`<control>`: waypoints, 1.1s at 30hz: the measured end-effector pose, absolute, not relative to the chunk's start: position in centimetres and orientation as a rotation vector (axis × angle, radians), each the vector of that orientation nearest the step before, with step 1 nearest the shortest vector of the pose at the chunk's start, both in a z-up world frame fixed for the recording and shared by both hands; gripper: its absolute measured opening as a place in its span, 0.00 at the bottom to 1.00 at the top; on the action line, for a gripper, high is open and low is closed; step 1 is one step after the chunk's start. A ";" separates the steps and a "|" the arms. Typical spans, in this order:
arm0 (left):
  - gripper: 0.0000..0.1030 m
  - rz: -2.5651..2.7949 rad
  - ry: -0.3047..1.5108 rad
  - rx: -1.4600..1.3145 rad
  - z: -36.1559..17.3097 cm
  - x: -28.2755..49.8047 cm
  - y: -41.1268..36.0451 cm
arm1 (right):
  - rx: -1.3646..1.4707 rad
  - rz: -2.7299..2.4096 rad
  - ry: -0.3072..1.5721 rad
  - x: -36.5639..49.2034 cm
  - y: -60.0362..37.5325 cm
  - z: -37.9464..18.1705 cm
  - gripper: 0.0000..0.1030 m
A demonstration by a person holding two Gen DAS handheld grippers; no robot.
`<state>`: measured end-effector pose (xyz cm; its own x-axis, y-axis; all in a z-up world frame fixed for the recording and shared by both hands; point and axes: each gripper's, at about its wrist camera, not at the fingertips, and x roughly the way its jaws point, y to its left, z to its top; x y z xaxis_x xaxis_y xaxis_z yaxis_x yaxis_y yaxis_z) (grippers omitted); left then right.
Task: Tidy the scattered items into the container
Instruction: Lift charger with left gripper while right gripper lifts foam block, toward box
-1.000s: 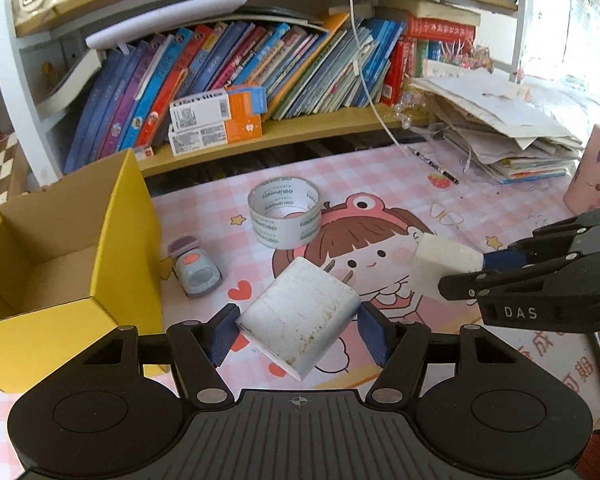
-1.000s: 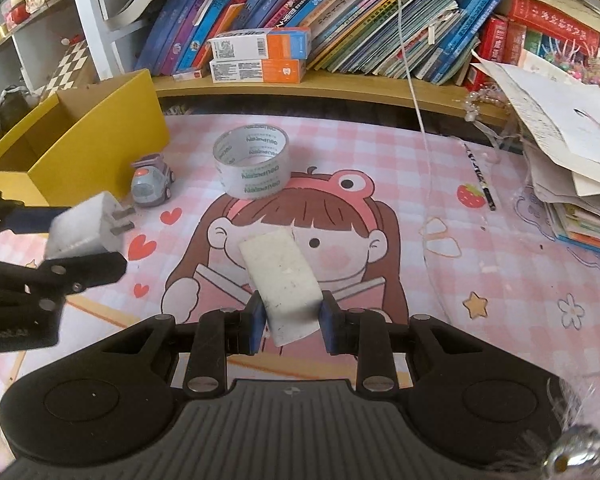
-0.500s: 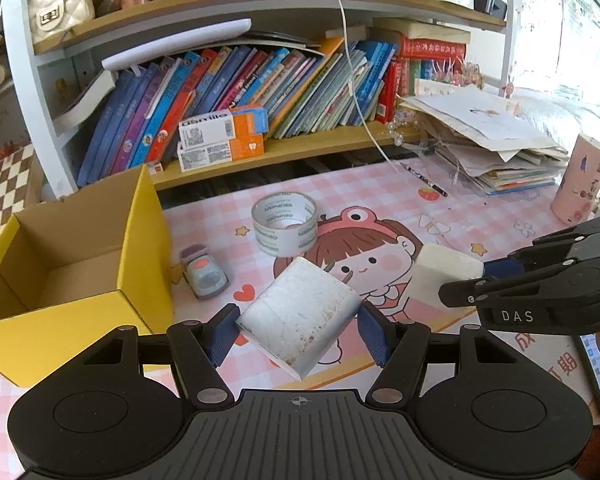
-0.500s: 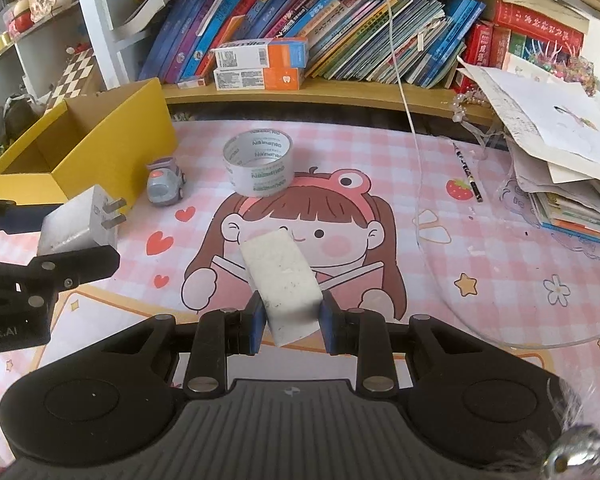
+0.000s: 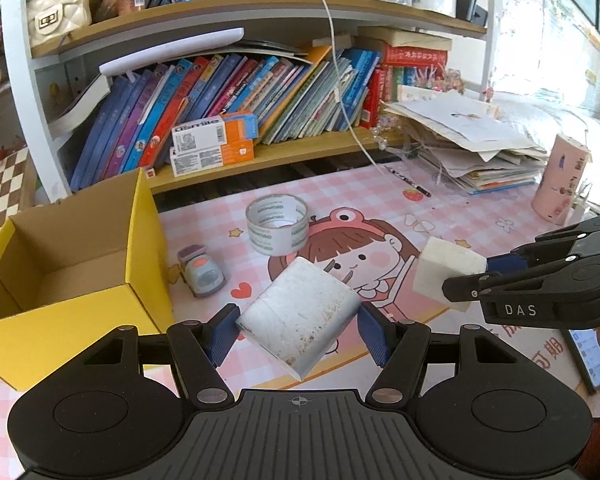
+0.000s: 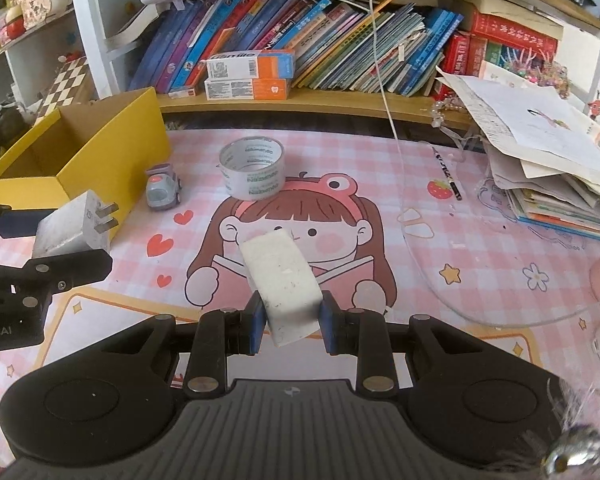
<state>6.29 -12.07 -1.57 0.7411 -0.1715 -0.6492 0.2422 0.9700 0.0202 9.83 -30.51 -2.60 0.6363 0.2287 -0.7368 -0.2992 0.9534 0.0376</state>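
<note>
My left gripper is shut on a white plug charger, held above the pink mat; it also shows in the right wrist view. My right gripper is shut on a white eraser block, which also shows in the left wrist view. The open yellow box stands at the left, seen too in the right wrist view. A tape roll and a small toy car lie on the mat beside the box.
A bookshelf with leaning books and orange-white cartons runs along the back. A paper stack and a pink cup are at the right. A pen and a white cable lie on the mat.
Both grippers have risen and pulled back from the mat with their items still held. The shelf's upper level has come into view.
</note>
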 end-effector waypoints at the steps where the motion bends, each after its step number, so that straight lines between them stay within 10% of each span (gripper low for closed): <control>1: 0.62 -0.235 0.699 0.105 -1.5 6.2 -11.8 | -0.091 0.295 0.827 9.6 -30.3 -2.5 0.25; 33: 0.62 -0.350 0.599 0.087 1.4 3.3 -0.1 | -0.086 0.202 0.794 5.4 -18.8 -0.3 0.25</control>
<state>3.29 -0.06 1.44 0.7690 -0.2974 -0.5658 0.3476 0.9374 -0.0204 5.44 -18.83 -0.26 0.6827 0.1481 -0.7155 -0.2123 0.9772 -0.0003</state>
